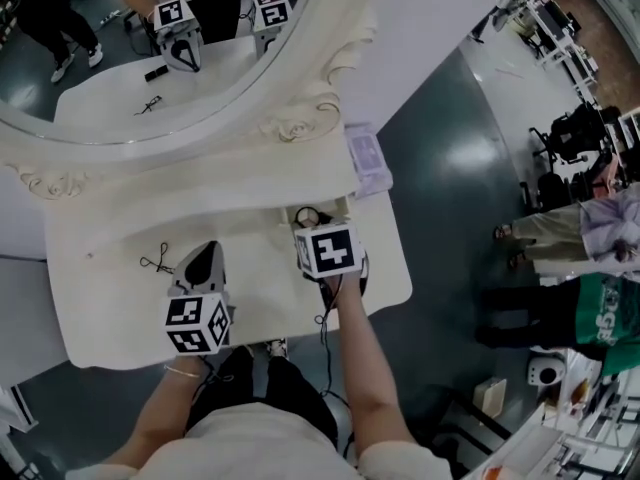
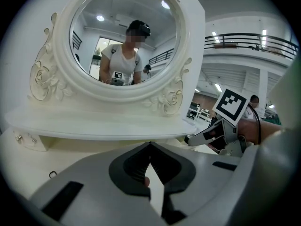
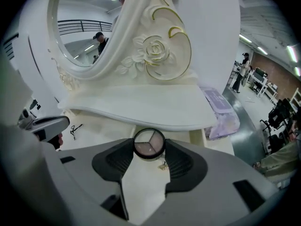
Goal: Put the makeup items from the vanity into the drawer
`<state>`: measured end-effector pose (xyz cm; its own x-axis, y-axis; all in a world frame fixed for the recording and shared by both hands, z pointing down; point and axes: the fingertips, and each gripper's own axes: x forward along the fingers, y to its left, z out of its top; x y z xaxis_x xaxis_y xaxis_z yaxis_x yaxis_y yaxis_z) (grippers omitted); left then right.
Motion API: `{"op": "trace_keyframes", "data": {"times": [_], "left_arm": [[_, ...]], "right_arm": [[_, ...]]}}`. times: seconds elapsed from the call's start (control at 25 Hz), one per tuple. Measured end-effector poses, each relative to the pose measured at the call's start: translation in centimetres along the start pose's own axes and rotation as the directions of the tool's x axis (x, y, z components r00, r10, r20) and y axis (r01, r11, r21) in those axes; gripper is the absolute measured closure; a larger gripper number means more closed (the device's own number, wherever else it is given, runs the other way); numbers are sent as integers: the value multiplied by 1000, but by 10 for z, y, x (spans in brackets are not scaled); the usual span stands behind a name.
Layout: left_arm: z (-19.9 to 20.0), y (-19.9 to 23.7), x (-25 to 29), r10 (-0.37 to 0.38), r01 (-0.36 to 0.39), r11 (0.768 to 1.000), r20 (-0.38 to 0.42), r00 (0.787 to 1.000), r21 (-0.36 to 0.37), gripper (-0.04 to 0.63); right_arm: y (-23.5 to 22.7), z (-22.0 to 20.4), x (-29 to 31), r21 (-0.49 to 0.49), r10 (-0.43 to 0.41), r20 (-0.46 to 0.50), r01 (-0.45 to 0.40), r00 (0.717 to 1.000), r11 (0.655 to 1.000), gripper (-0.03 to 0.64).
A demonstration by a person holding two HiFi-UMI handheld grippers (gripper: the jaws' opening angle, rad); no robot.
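My right gripper [image 1: 312, 225] [image 3: 149, 149] is shut on a round compact [image 3: 149, 143] with three pale shades. It holds the compact low, just in front of the cream drawer opening [image 3: 196, 136] under the vanity shelf. The compact [image 1: 304, 215] also shows in the head view at the shelf's edge. My left gripper [image 1: 203, 254] [image 2: 150, 147] hovers over the middle of the vanity top [image 1: 110, 298], jaws together, with a small pinkish thing [image 2: 146, 181] pinched between them. From the right gripper view that gripper [image 3: 43, 125] is at the left. A black eyelash curler [image 1: 155, 261] [image 3: 75, 130] lies left of it.
The oval mirror with its carved frame [image 1: 300, 118] stands behind the shelf. A purple packet [image 1: 368, 160] [image 3: 218, 108] lies on the shelf's right end. People stand on the grey floor at the right [image 1: 560, 230]. Cables hang by my legs.
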<state>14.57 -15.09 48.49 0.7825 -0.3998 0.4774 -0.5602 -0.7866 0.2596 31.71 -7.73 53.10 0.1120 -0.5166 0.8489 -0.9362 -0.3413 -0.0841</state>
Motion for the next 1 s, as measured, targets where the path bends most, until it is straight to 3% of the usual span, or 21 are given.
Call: {"op": "trace_keyframes", "data": {"times": [0.2,0.48,0.88,1.0], "left_arm": [[1,1,4,-8,8,1000,2,1000,-6,594],[9,7,3,-3,3,1000,11,1000,-9,594],[5,18,-3,12,-12,1000,0,1000,-3,594],[4,18,-3,10,-10,1000,0,1000,-4,594]], "right_arm": [[0,0,6,15,43,-92,-42,995,999,399],[-4,4,11,-30,97,-249,-108,964,994,399],[-12,8,20,36,-14,-61,16,998,999,399],[-11,9,22,53,-18,-7,18,1000,998,399]]}}
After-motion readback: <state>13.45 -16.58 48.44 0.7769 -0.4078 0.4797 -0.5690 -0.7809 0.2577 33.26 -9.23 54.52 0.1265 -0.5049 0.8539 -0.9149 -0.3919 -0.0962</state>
